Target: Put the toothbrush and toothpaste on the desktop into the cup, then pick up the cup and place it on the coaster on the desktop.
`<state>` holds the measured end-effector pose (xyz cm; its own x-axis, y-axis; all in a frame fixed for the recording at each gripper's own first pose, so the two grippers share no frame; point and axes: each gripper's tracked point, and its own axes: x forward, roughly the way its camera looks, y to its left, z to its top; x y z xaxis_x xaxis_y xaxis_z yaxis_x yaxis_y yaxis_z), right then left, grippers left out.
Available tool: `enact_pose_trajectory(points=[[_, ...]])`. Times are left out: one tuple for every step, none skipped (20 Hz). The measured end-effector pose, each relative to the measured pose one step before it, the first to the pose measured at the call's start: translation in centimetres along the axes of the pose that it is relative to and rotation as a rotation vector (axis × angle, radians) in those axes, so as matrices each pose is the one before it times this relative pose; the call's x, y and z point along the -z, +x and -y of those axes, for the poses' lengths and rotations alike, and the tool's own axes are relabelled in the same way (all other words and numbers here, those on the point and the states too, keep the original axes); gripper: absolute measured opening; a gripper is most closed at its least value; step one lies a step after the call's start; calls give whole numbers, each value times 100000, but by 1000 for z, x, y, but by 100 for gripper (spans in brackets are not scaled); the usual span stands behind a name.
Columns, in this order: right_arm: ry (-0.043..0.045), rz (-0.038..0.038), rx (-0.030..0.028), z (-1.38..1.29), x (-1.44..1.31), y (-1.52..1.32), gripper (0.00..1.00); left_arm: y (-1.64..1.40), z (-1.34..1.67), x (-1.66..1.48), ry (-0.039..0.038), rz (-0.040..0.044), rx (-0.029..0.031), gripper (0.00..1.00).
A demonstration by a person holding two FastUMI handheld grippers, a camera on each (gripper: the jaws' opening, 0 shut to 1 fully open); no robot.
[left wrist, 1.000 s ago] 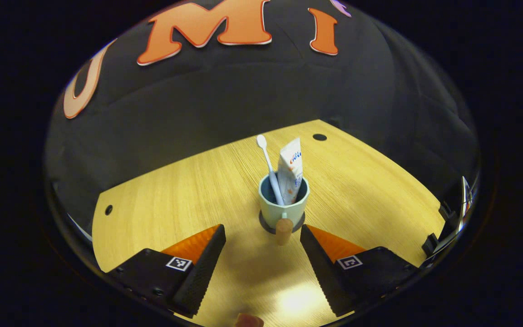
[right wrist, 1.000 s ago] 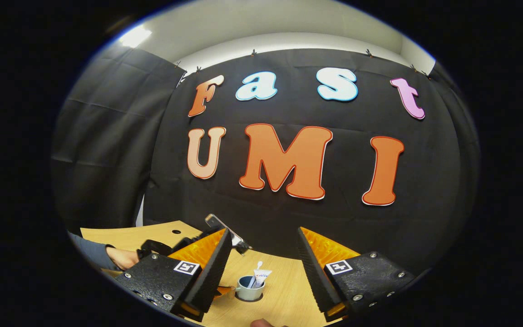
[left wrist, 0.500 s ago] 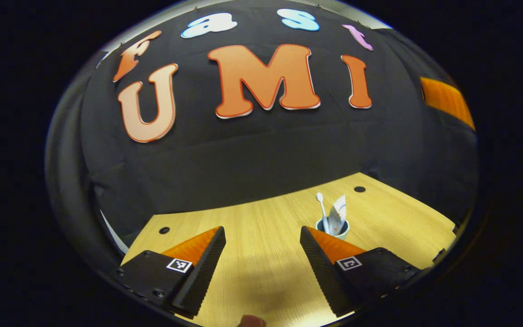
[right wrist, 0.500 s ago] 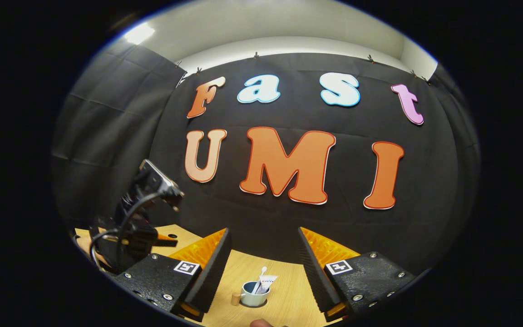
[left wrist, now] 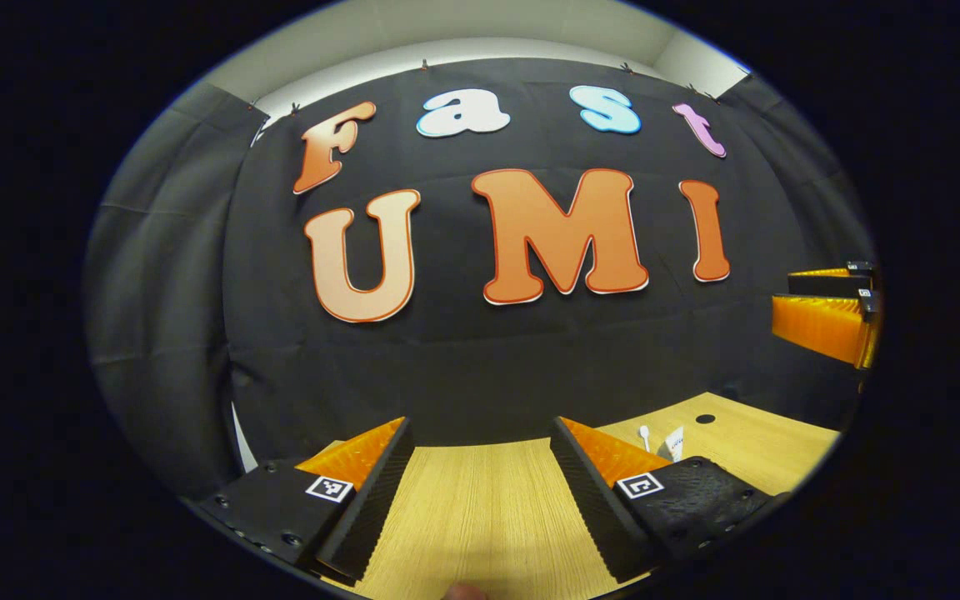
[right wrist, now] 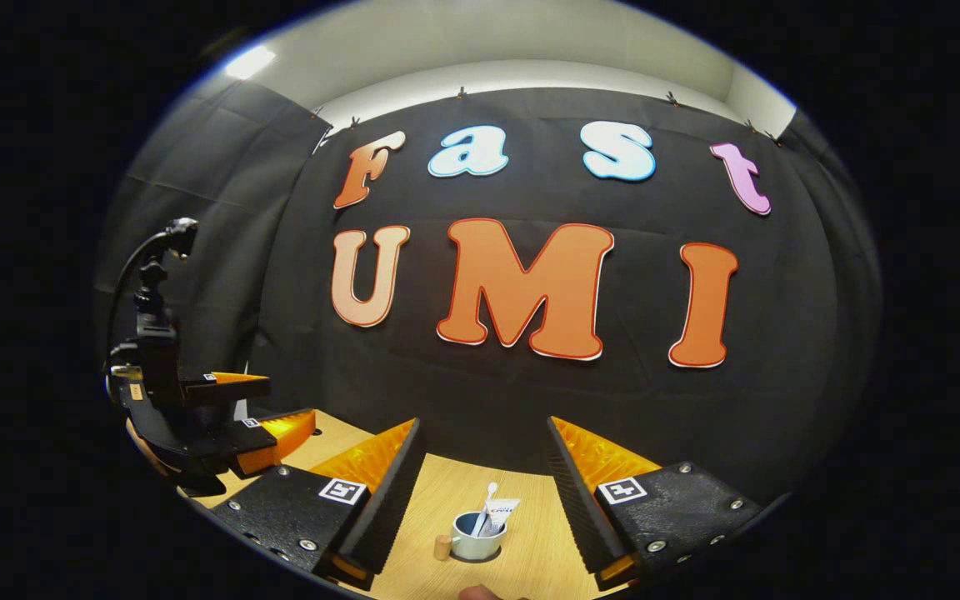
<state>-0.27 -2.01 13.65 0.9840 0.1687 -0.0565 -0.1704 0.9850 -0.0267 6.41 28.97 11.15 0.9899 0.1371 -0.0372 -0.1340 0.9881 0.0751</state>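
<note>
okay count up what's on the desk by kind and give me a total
Cup: 1
Toothbrush, standing in the cup: 1
Toothpaste, standing in the cup: 1
Coaster, under the cup: 1
Total: 4

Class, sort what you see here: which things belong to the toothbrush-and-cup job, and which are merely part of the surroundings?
Job:
- pale blue cup with a wooden-knob handle
- white toothbrush, in the cup
- white toothpaste tube, in the cup
- dark round coaster under the cup

Surroundings:
- light wooden desktop
- dark round hole in it
</note>
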Motion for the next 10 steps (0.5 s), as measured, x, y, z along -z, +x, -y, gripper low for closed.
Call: enact_pose_trajectory(points=[[406,-548,527,110,240,85,86,-23,-224,-259,-665,954,-607,99],[-69,-221,734,257,238,25,86,54,-374,-432,-658,1438,-507,99],[152,170,1275,303,107,108,86,-180,-361,-59,-252,829,-645,99],[206,16,741,189,227,68,86,-48,-356,-251,-136,1213,-731,99],[614,-208,756,166,221,27,89,17,-11,-163,9,689,225,99],[599,-2,355,96,194,166,86,100,-62,-180,-622,1007,-91,98],[545,-73,583,102,145,11,86,51,149,-218,-696,1021,614,98],[321,41,636,275,214,130,86,87,103,-270,-546,849,421,98],[348,-24,618,140,186,46,86,-55,11,60,-404,422,321,99],[146,130,-21,68,125,-31,86,65,122,-78,-335,63,376,99]])
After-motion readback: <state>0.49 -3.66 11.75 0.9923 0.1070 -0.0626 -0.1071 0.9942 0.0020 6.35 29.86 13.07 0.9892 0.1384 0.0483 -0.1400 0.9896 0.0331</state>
